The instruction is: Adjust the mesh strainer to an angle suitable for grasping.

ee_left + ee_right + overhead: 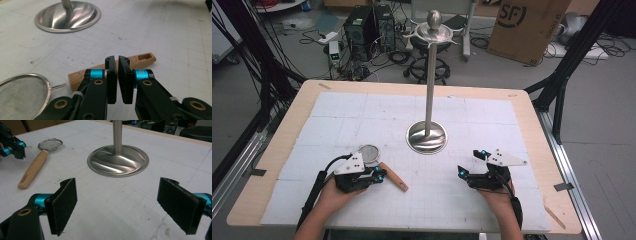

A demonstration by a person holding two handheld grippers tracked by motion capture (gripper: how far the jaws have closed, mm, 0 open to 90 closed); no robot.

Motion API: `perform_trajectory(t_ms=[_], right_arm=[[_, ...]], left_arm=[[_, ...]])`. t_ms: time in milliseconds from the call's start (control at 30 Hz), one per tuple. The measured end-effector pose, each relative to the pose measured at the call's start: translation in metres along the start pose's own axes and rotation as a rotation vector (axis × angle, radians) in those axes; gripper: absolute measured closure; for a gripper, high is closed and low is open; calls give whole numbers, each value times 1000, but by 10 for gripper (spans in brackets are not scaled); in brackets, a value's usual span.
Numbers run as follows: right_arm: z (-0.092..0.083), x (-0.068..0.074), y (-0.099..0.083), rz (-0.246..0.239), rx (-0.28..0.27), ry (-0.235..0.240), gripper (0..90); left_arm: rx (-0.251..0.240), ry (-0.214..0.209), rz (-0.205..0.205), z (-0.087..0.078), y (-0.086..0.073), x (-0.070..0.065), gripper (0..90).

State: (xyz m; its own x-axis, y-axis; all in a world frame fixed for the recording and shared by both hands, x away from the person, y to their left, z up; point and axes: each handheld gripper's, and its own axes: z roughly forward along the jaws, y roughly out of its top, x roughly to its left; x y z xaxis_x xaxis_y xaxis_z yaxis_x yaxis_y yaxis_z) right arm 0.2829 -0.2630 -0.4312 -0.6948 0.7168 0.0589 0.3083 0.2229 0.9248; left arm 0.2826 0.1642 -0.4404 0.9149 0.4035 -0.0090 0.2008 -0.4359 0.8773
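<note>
Wooden handle: the strainer's handle [110, 68] lies flat on the white gridded mat [492, 205], its slotted end pointing away from the mesh.
Strainer: the small mesh strainer [370, 154] rests on the mat at the near left, in front of and to the left of the stand's base.
Left gripper: the left gripper [117, 80] sits low over the handle, jaws brought almost together with nothing seen clamped between them; in its own view the handle passes behind the pads, and whether they touch it cannot be told.
Right gripper: the right gripper [125, 205] hovers over bare mat at the near right, jaws spread wide and empty.
Stand: a tall steel stand [427, 136] rises from a round base at mid-mat, between the two grippers and farther back.
Table: the light wood table [532, 107] carries the mat.
</note>
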Motion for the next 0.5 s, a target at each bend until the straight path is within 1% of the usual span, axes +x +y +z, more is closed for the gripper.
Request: perform_trajectory(t_ms=[133, 333, 400, 500], right_arm=[[3, 1, -1, -4, 13, 3, 152], [6, 2, -2, -9, 33, 5, 152], [6, 2, -2, -8, 36, 5, 152], [5, 2, -2, -6, 30, 3, 152]], left_arm=[[33, -27, 36, 8, 4, -5, 892], [84, -50, 79, 22, 6, -14, 895], [90, -58, 88, 27, 7, -17, 896], [104, -52, 92, 34, 10, -18, 895]])
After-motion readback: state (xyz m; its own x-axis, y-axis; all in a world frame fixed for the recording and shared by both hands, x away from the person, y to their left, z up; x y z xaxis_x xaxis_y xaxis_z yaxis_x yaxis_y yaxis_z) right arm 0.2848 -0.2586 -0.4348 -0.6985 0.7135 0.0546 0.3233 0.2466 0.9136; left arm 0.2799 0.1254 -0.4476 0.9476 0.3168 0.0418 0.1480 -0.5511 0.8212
